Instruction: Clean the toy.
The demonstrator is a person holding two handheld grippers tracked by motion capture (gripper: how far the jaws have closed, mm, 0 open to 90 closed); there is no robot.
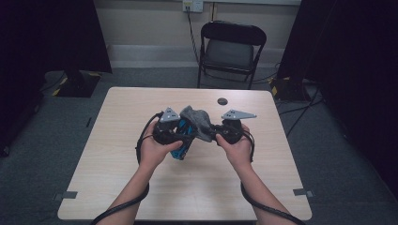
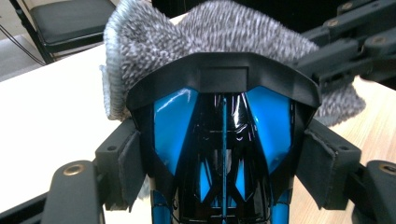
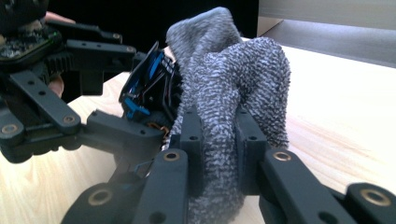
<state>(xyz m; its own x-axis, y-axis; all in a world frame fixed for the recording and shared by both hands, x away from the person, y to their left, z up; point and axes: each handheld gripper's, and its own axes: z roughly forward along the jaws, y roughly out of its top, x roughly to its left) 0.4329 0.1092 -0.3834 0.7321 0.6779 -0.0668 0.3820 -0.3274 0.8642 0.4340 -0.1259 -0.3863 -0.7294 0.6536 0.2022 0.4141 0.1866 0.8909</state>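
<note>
Wooden table (image 1: 141, 187), light top, with a black folding chair (image 1: 231, 49) standing beyond its far edge. A small dark round object (image 1: 222, 101) lies on the table top near the far edge; too small to identify.

Both hands meet above the middle of the table. The left gripper (image 1: 180, 133) and right gripper (image 1: 213, 133) face each other, jaw tips close together, each carrying a grey three-cornered plate.

Grey knitted sock (image 1: 197, 121): held up off the table between the two grippers, draped over the far end of the frame. In the left gripper view the sock (image 2: 210, 37) covers the top of the frame and hangs down behind it. In the right gripper view the sock (image 3: 229, 93) rises in a bunched fold from the jaws.

Black and blue plastic frame (image 2: 223, 140): glossy, ribbed, with a black arched cap at its upper end. It sits lengthwise between the left gripper's jaws, whose padded fingers (image 2: 128, 163) press on both its sides; jaws stand fairly wide on it.

Right gripper (image 3: 219, 140): jaws nearly closed, pinching a fold of the sock between the fingers (image 3: 191, 140).
</note>
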